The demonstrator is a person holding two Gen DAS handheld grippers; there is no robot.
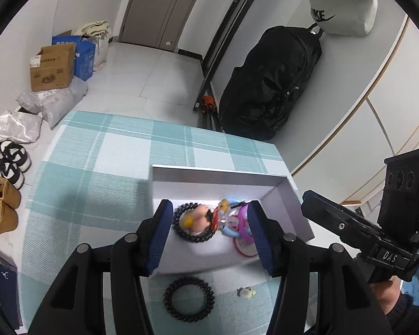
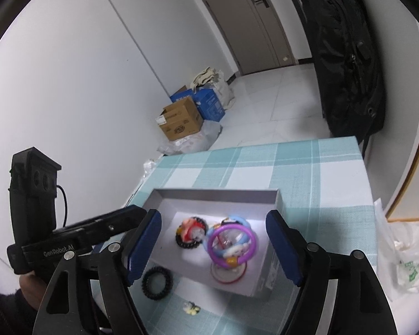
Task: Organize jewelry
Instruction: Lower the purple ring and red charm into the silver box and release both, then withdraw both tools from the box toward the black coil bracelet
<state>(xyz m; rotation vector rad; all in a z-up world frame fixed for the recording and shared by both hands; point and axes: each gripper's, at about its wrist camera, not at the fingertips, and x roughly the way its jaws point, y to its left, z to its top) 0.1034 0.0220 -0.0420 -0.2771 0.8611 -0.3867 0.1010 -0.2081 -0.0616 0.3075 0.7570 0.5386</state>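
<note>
Left wrist view: left claw point(image 1: 209, 234) spread, empty, above the white box point(image 1: 282, 195); right claw point(image 2: 213, 247) likewise spread.

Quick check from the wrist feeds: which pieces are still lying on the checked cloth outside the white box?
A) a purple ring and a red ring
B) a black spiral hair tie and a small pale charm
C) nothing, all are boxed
B: the black spiral hair tie and the small pale charm lie on the cloth in front of the white box.
</note>
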